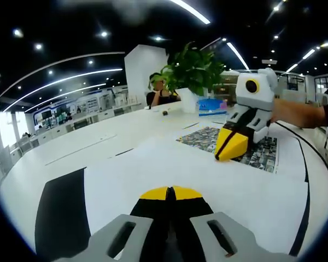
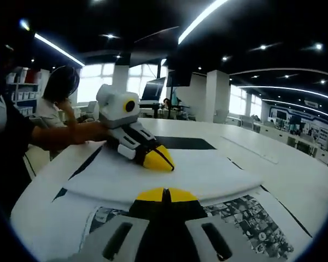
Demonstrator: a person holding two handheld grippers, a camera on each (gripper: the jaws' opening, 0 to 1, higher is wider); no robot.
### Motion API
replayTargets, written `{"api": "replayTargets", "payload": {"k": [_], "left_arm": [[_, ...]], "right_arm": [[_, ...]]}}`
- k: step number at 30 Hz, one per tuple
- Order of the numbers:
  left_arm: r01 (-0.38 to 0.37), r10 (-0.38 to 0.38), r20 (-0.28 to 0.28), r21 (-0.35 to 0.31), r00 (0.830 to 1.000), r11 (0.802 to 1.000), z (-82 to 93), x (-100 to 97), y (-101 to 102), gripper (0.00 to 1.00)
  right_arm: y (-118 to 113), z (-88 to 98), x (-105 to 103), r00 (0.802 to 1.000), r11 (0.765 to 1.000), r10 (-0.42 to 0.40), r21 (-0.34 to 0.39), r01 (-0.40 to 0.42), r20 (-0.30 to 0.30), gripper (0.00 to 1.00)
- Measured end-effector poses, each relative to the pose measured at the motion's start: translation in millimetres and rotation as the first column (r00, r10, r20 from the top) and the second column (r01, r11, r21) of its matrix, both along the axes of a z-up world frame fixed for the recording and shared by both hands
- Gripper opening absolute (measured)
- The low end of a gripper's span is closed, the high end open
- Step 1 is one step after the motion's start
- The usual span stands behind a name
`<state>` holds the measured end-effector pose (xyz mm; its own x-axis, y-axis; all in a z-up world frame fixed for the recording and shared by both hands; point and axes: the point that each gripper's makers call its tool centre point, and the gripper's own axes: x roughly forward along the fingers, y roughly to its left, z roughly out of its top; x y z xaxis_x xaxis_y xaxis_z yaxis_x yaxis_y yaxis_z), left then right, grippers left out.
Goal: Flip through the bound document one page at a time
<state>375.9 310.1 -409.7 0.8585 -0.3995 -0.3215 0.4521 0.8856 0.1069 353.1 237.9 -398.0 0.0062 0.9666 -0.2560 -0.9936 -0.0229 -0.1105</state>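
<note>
Each gripper (image 1: 171, 193) (image 2: 163, 195) has yellow tips, black jaws, grey slotted mounts and a white body.

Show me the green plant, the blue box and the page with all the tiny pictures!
green plant (image 1: 194, 68), left gripper view, on its leaves.
blue box (image 1: 212, 105), left gripper view, on its front face.
picture page (image 2: 246, 218), right gripper view, on its printed photos.

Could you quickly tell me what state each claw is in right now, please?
Left claw: shut, tips resting on the white page, holding nothing visible.
Right claw: shut, tips pressed on the photo page, holding nothing visible.
</note>
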Motion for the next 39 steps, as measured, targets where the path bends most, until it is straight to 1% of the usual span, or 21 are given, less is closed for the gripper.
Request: {"api": "replayTargets", "payload": {"k": [8, 9, 13, 25, 27, 31, 33, 35, 37, 39], "left_arm": [[0.0, 0.0, 0.0, -0.002, 1.0, 1.0, -0.5, 0.8, 1, 0.03], [0.0, 0.0, 0.0, -0.002, 1.0, 1.0, -0.5, 0.8, 1, 0.03], [0.0, 0.0, 0.0, -0.004, 1.0, 1.0, -0.6, 1.0, 0, 0.03], [-0.001, 0.001, 0.001, -0.004, 1.0, 1.0, -0.7, 1.5, 2, 0.03], [-0.001, 0.001, 0.001, -0.004, 1.0, 1.0, -0.7, 1.6, 2, 0.03], [-0.001, 0.001, 0.001, -0.004, 1.0, 1.0, -0.5, 2.2, 2, 0.03], [-0.001, 0.001, 0.002, -0.003, 1.0, 1.0, 0.0, 3.1, 4, 0.03], [-0.003, 0.003, 0.001, -0.004, 1.0, 1.0, 0.6, 2.4, 3, 0.03], [-0.004, 0.004, 0.0, -0.005, 1.0, 1.0, 0.6, 1.9, 2, 0.03], [-0.004, 0.004, -0.001, -0.008, 1.0, 1.0, 0.6, 2.0, 2, 0.03]], "right_arm": [[-7, -1.4, -35, 0.998, 0.998, 0.066, -0.015, -0.066, 0.015, 0.03], [-7, -1.6, -37, 0.997, 0.997, 0.071, -0.016, -0.07, 0.014, 0.03], [-10, -4.1, -59, 0.993, 0.992, 0.12, -0.029, -0.119, 0.022, 0.03], [-14, -7.0, -95, 0.983, 0.982, 0.184, -0.043, -0.183, 0.02, 0.03], [-15, -7.1, -100, 0.981, 0.98, 0.193, -0.045, -0.192, 0.016, 0.03], [-17, -7.3, -108, 0.979, 0.978, 0.204, -0.043, -0.204, -0.011, 0.03], [-18, -6.4, -111, 0.977, 0.976, 0.215, -0.037, -0.215, -0.01, 0.03], [-19, -3.6, -117, 0.97, 0.971, 0.238, -0.022, -0.24, -0.044, 0.03], [-20, -1.3, -120, 0.969, 0.969, 0.245, -0.021, -0.246, -0.041, 0.03], [-23, 3.6, -123, 0.967, 0.968, 0.249, -0.025, -0.251, -0.058, 0.04]]}}
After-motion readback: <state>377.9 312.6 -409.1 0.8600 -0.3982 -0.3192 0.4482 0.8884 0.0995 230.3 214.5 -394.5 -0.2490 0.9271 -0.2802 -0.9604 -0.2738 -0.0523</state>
